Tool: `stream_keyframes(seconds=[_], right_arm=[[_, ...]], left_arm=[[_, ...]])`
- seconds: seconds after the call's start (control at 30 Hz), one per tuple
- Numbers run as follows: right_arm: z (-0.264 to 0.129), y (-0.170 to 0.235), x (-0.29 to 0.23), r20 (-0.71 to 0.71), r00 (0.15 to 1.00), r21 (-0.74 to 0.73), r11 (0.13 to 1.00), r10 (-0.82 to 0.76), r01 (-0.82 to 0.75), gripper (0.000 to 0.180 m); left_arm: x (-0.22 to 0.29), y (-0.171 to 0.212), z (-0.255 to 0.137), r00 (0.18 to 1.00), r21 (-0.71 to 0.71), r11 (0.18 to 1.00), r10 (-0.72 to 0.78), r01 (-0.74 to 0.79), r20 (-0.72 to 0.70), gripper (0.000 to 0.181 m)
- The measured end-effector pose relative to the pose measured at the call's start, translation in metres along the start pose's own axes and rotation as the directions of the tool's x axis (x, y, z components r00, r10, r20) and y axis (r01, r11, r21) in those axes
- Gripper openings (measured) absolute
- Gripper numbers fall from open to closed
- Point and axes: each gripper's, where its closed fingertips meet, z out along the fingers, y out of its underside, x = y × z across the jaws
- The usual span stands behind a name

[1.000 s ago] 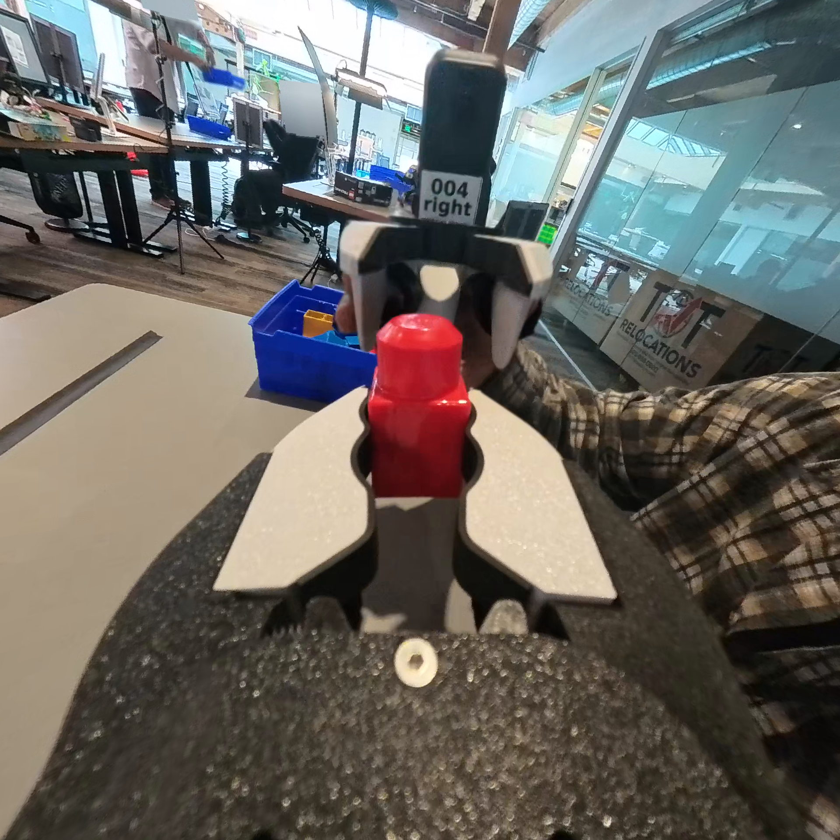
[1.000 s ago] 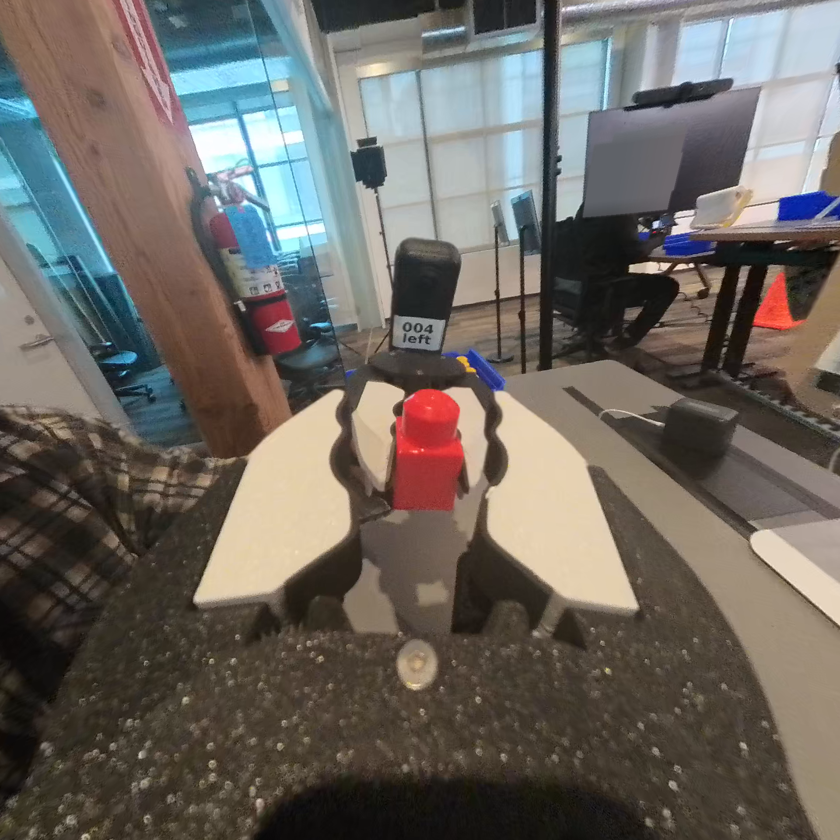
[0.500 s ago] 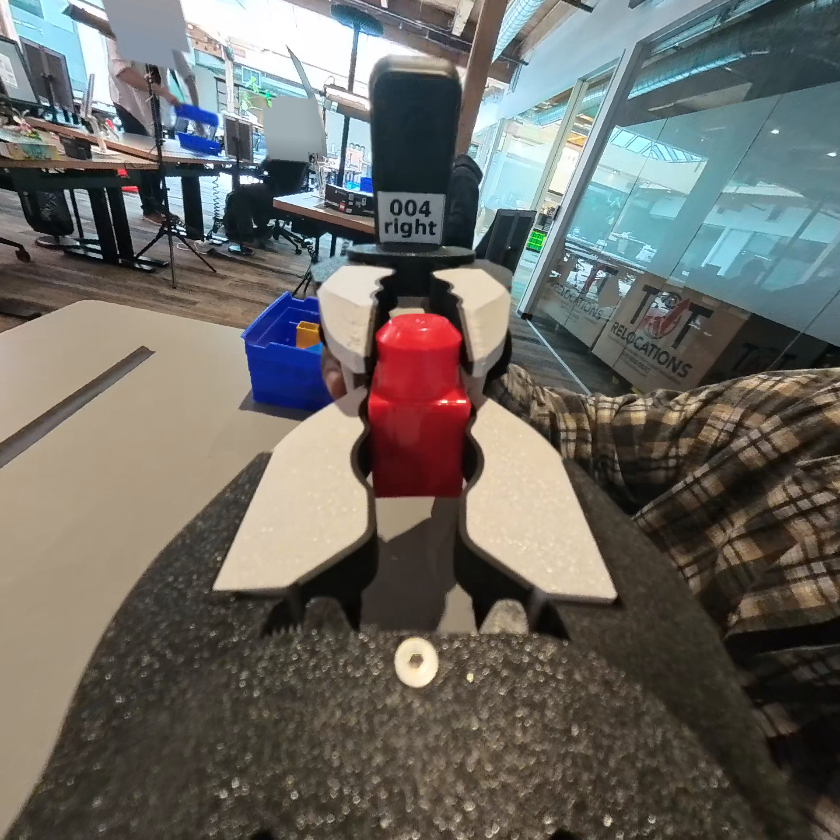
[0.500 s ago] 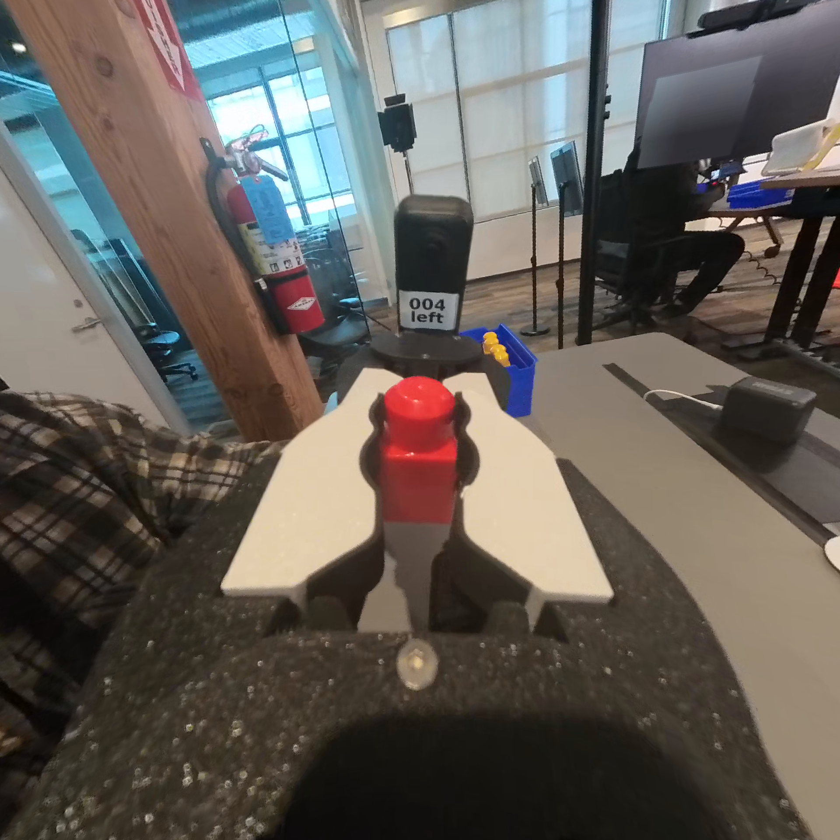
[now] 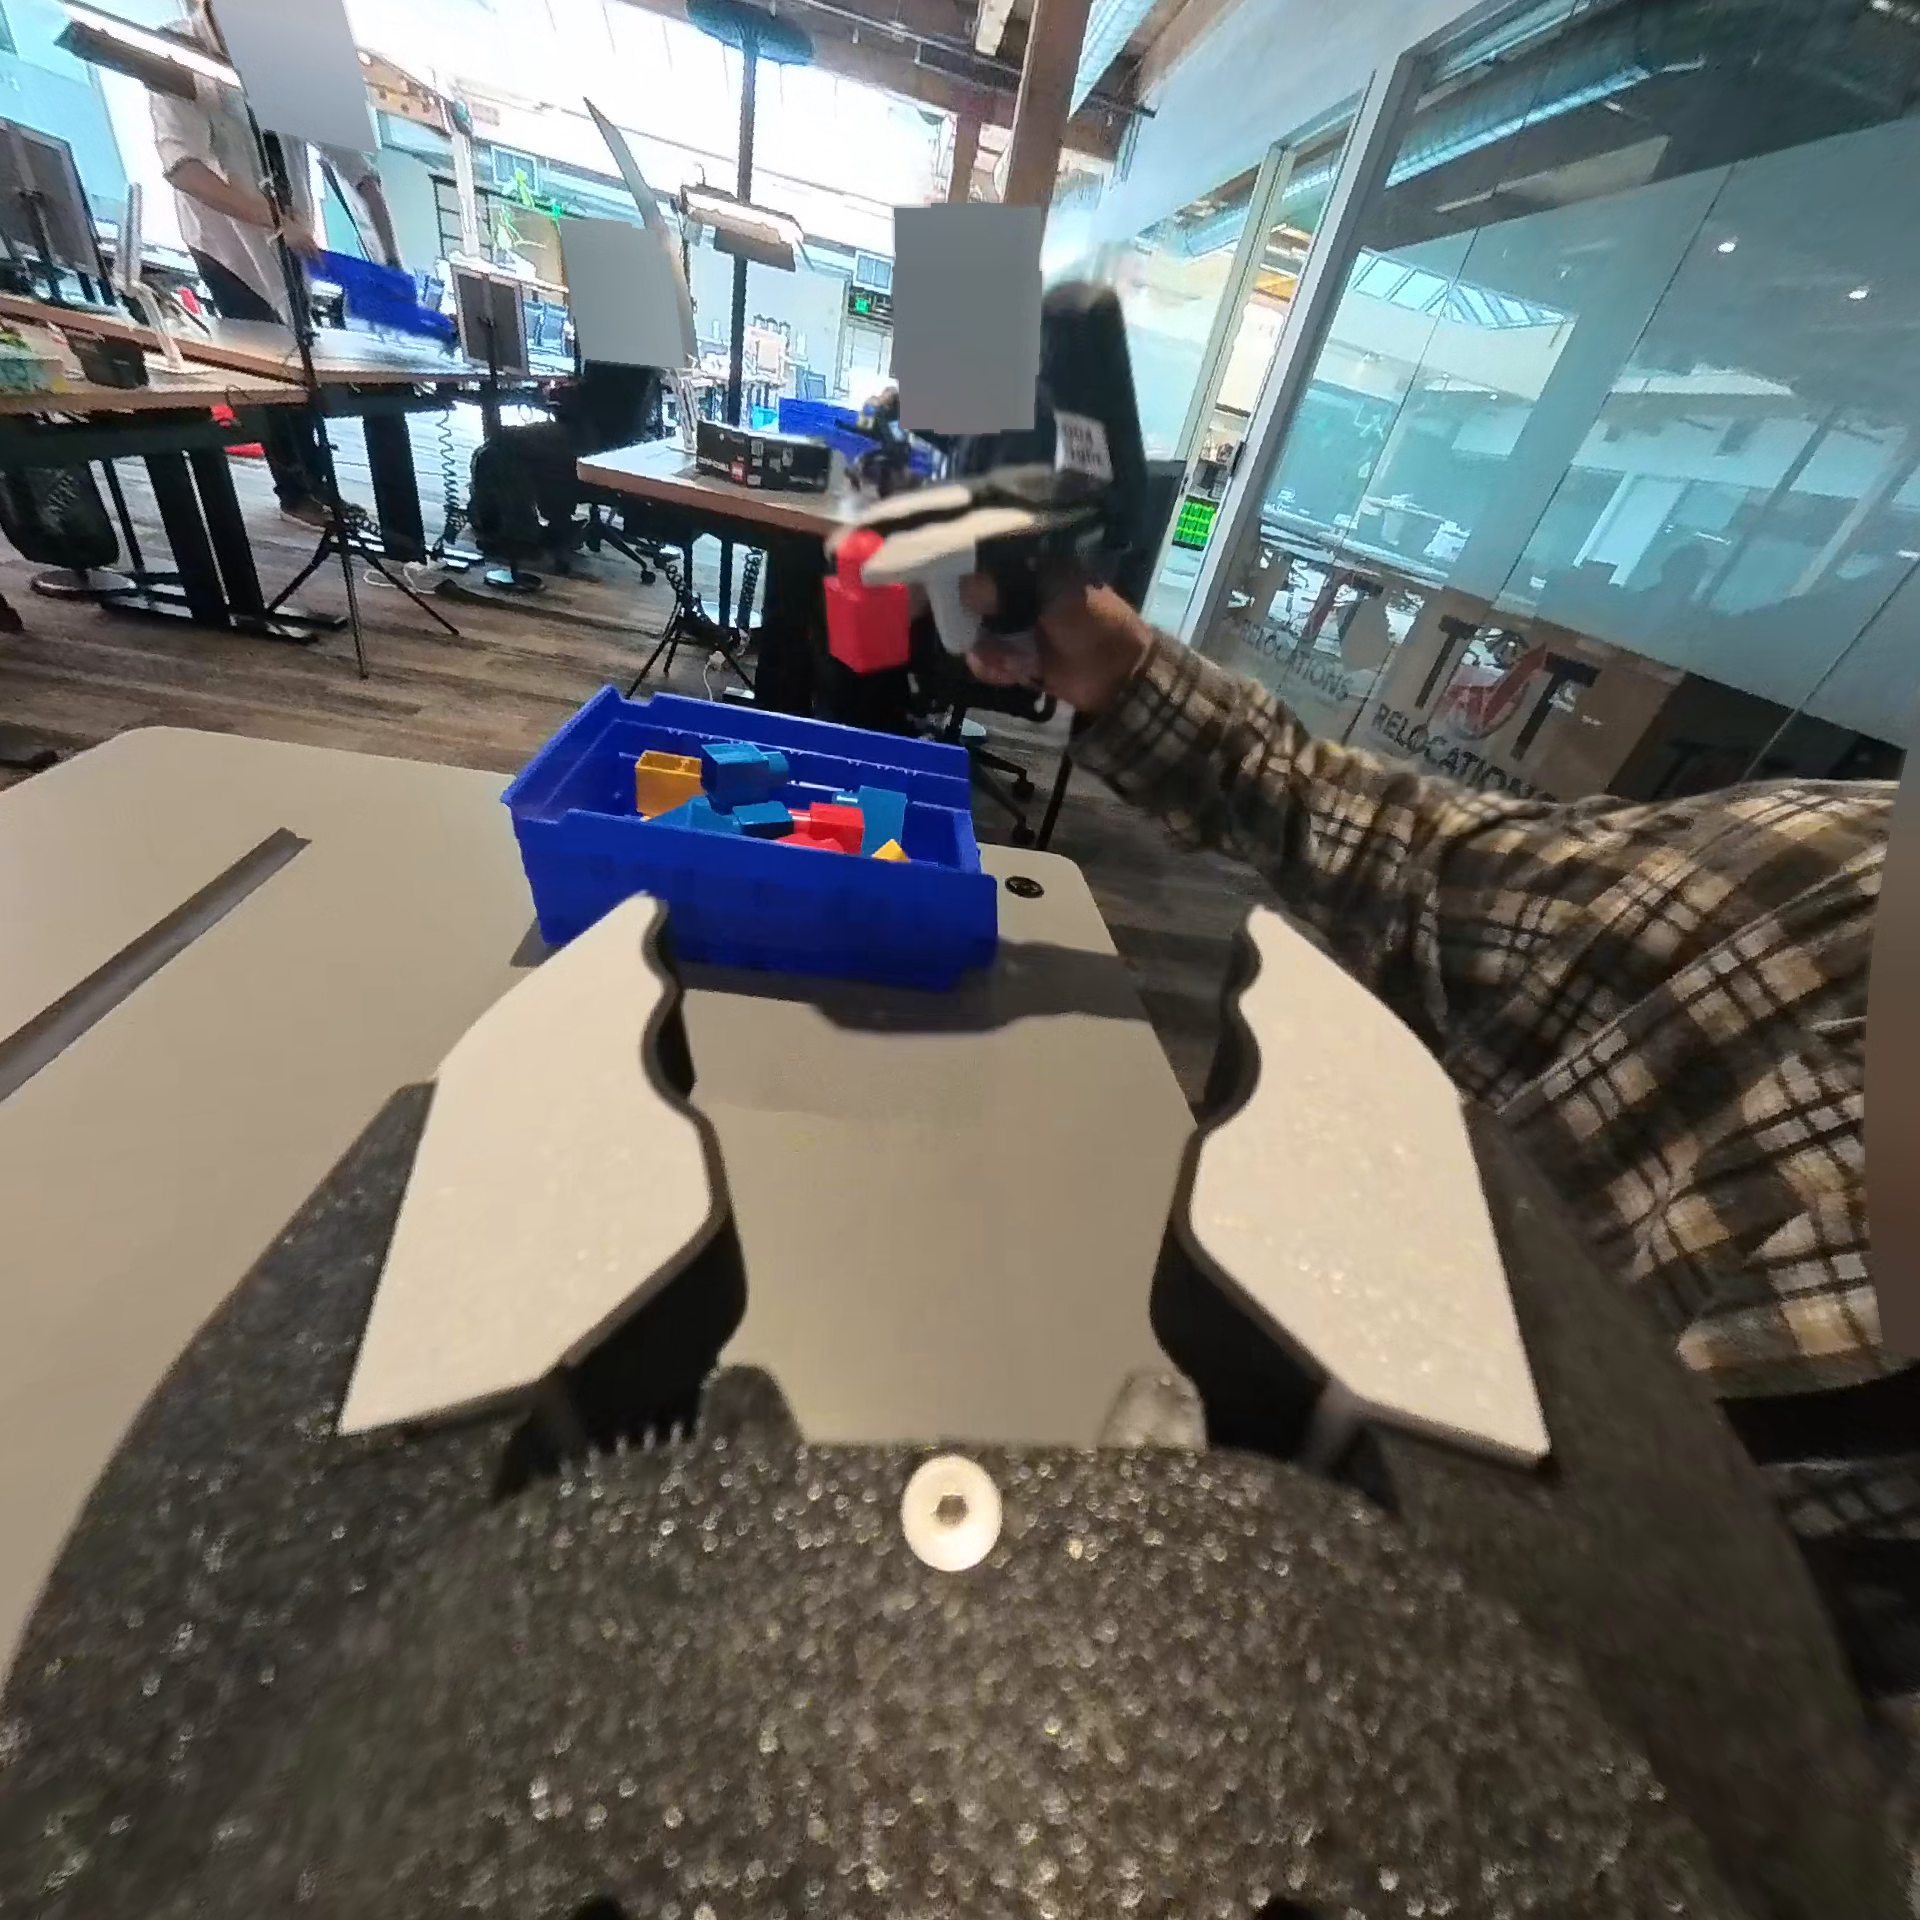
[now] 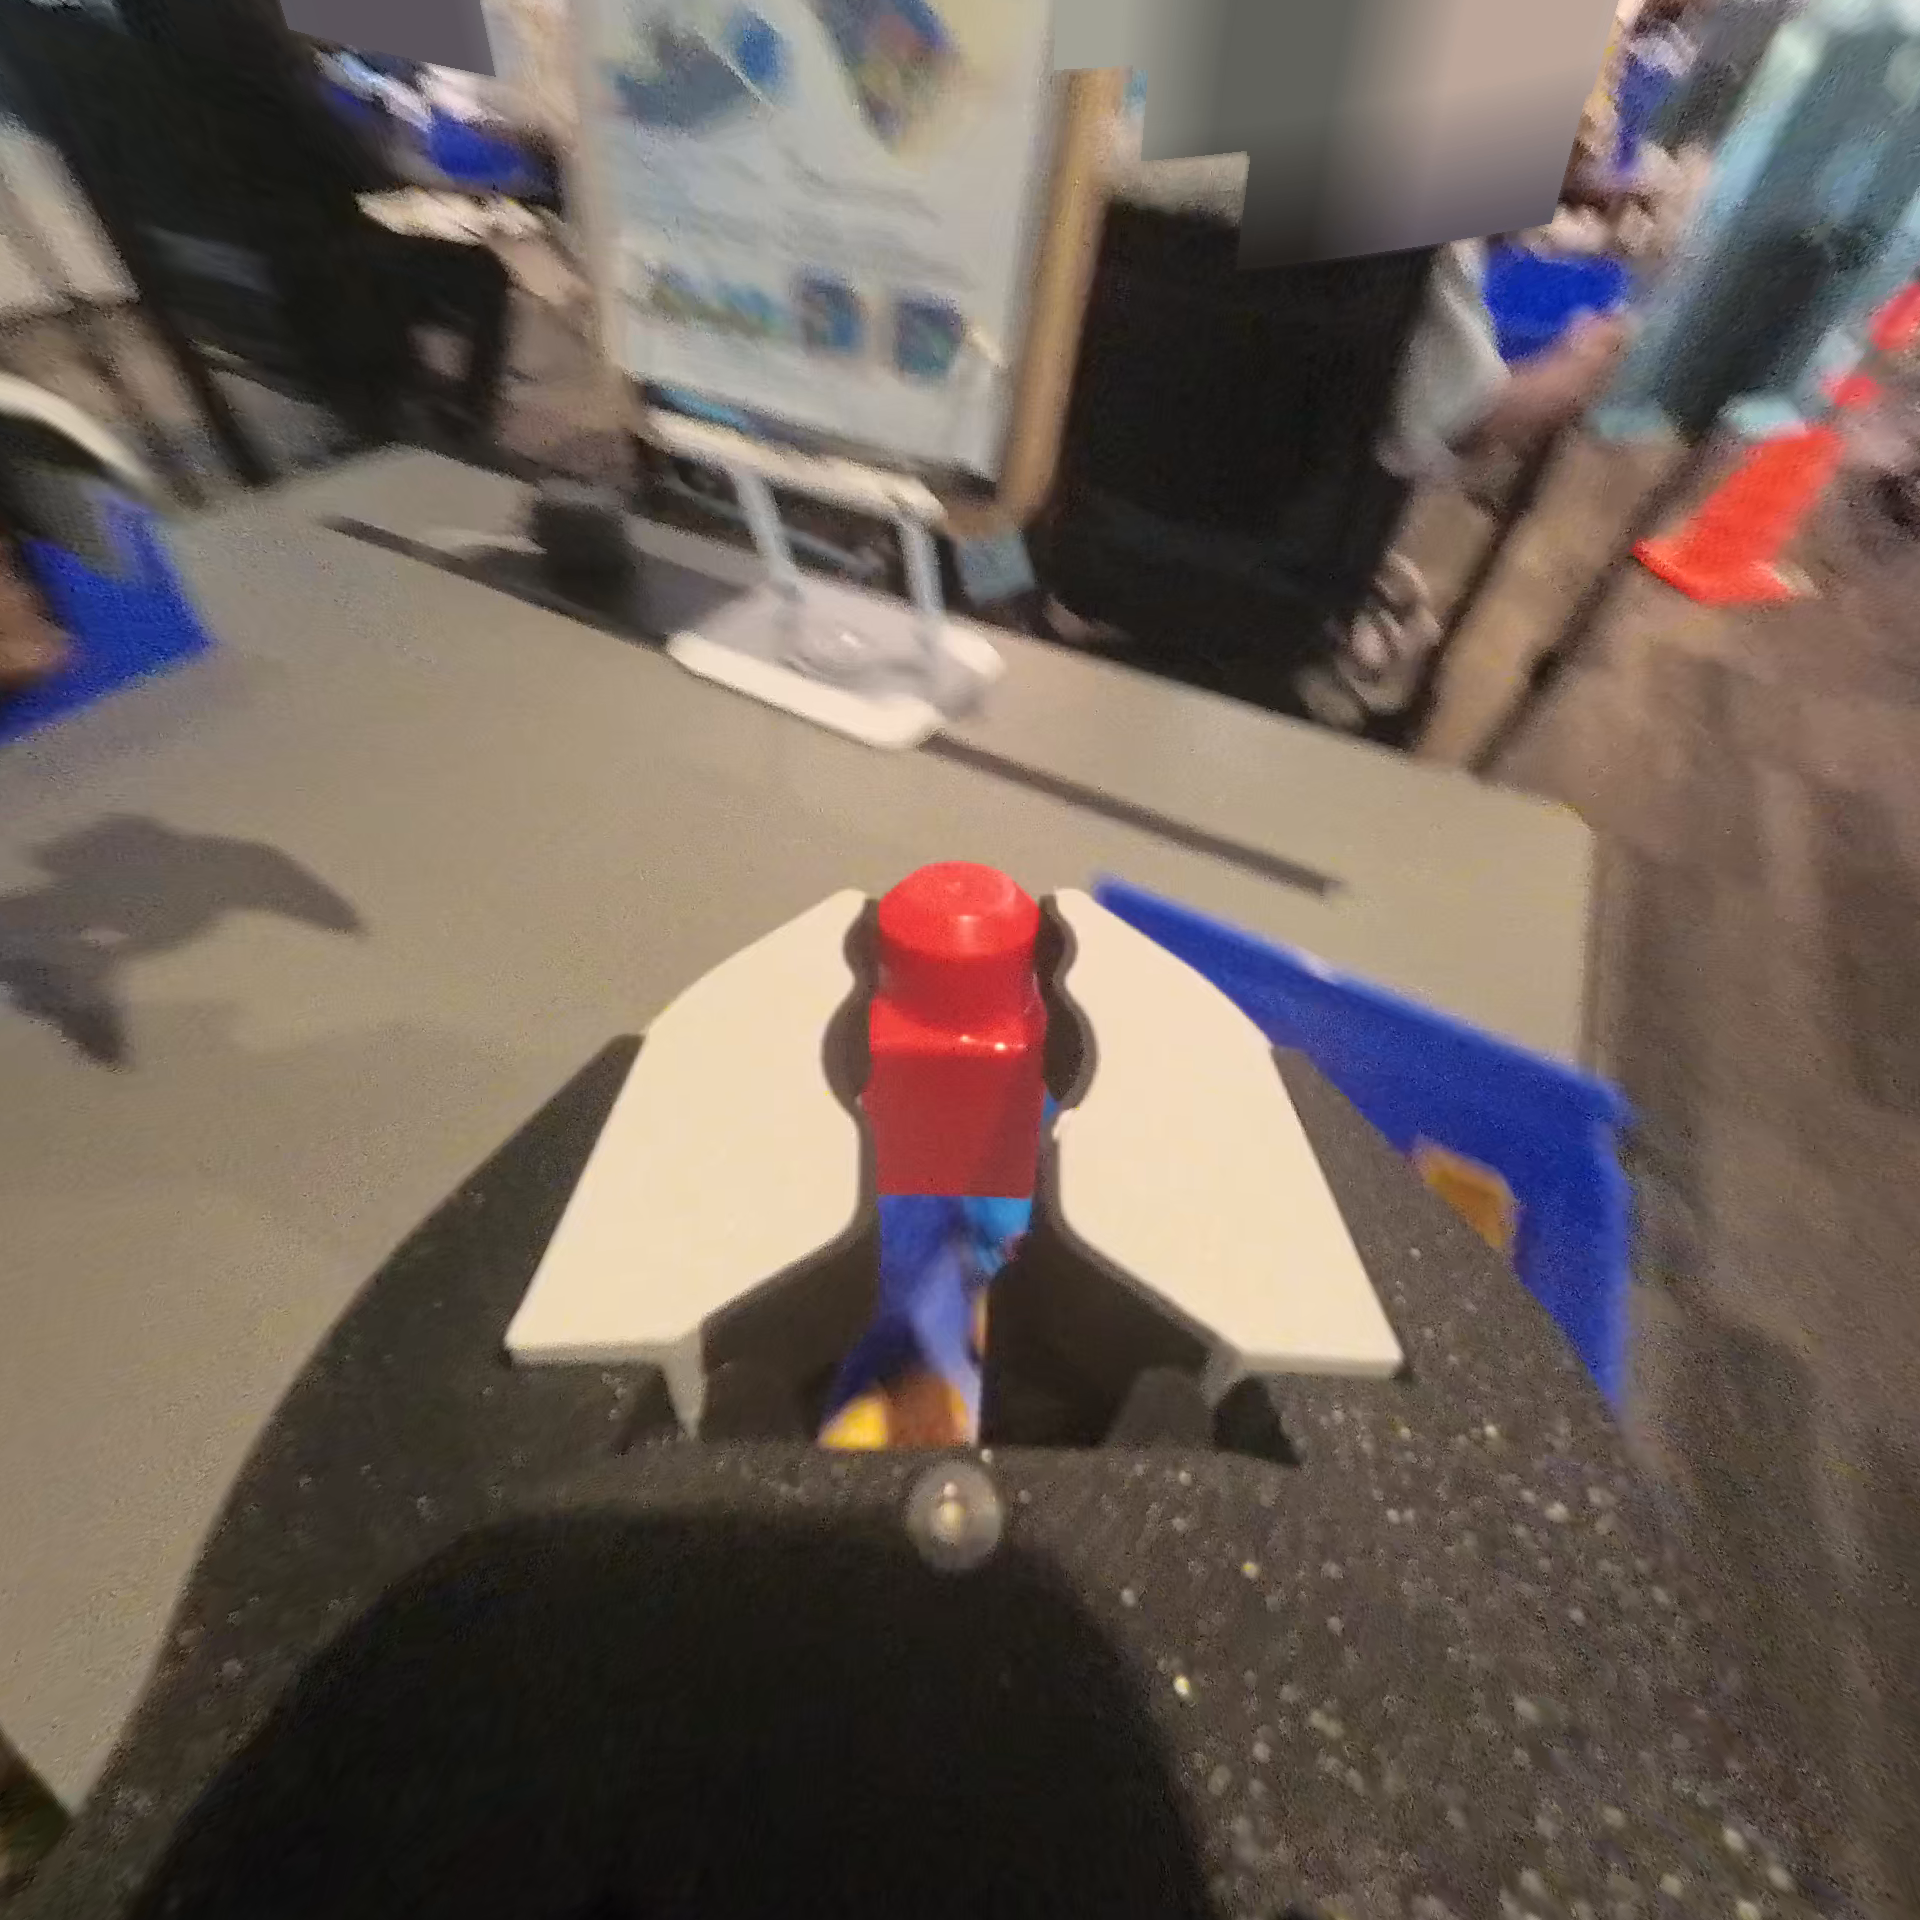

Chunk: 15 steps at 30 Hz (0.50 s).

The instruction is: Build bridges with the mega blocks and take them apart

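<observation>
My left gripper (image 5: 951, 987) is open and empty above the grey table (image 5: 239, 1039), just short of the blue bin (image 5: 758, 904). The bin holds several loose blue, red and yellow blocks (image 5: 769, 805). My right gripper (image 6: 954, 935) is shut on a red one-stud block (image 6: 954, 1049). It also shows in the left wrist view (image 5: 914, 561), holding the red block (image 5: 865, 613) in the air above the bin's far side. In the blurred right wrist view the bin's rim (image 6: 1382, 1049) lies just right of and below the fingers.
A white stand (image 6: 831, 665) sits on the far side of the table (image 6: 468, 831) beside a dark groove. Desks, chairs, tripods and people fill the room behind. A plaid sleeve (image 5: 1507, 987) reaches in from the right. An orange cone (image 6: 1735, 530) stands on the floor. Across from one pair of fingers to the other is roughly 35 centimetres.
The red block passed from my left gripper to my right. My left gripper opened and drew back. My right gripper swung away with the block to above the bin.
</observation>
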Motion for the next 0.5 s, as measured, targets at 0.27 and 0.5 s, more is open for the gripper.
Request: stream_keyframes(seconds=[0.27,0.5], right_arm=[[-0.06,0.137,0.079,-0.302,0.949,-0.228,0.96,0.09,-0.163,0.029],[-0.056,0.169,0.072,-0.29,0.955,-0.31,0.937,0.068,-0.161,0.036]], left_arm=[[-0.001,0.005,0.0,0.999,-0.032,0.999,0.018,-0.017,0.027,0.093],[-0.002,0.005,0.001,0.999,-0.039,0.999,0.023,-0.022,0.025,0.09]])
